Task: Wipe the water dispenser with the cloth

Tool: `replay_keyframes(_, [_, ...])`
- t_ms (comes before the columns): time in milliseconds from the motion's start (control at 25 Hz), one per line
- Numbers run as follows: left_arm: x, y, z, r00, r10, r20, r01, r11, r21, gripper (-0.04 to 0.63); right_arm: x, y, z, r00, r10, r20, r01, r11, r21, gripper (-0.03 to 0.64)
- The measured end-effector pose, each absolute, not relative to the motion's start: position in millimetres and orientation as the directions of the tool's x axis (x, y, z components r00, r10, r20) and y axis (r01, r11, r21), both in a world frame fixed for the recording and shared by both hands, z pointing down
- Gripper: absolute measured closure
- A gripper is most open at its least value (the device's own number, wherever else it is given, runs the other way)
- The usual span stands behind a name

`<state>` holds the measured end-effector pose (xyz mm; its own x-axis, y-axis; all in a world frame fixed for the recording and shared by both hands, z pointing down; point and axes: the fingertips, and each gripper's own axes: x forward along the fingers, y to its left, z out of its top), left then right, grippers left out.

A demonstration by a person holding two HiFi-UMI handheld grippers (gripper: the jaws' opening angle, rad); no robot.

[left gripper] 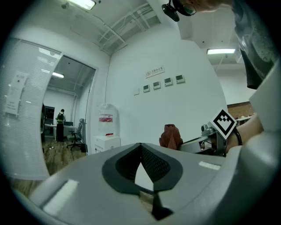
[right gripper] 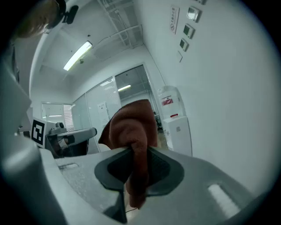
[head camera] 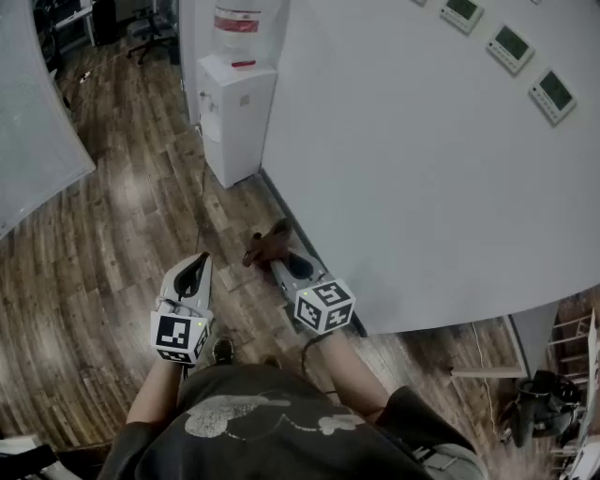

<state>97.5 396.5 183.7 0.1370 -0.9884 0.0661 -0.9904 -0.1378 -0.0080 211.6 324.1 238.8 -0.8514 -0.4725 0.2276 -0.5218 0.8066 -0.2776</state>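
Wooden floor [head camera: 112, 244] leads far ahead to the water dispenser [head camera: 234, 112]. The right gripper [head camera: 279, 261], a bit nearer it, pinches the cloth [head camera: 267, 244]. The left gripper [head camera: 194, 274] is closed on nothing.

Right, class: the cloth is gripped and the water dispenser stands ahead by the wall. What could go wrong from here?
The right gripper pinches only a narrow fold of the cloth; the rest bunches loose beyond the jaws, so rubbing might tug it free.
The water dispenser carries a bottle on top; a hard push could rock it.
The left gripper is shut on nothing, so nothing steadies the dispenser.
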Motion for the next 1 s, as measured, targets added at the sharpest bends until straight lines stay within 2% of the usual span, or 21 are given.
replay_keyframes(320, [87,403,197,0.048,-0.994,0.099,-0.996,-0.04,0.074,0.577,217,319,255,-0.852,-0.461,0.248,-0.52,0.797,-0.306,0.56])
replay_keyframes(1000, [29,379,226,0.092,-0.986,0.137,-0.992,-0.08,0.096,0.577,189,311,277,-0.777,-0.542,0.32,-0.624,0.732,-0.275,0.558])
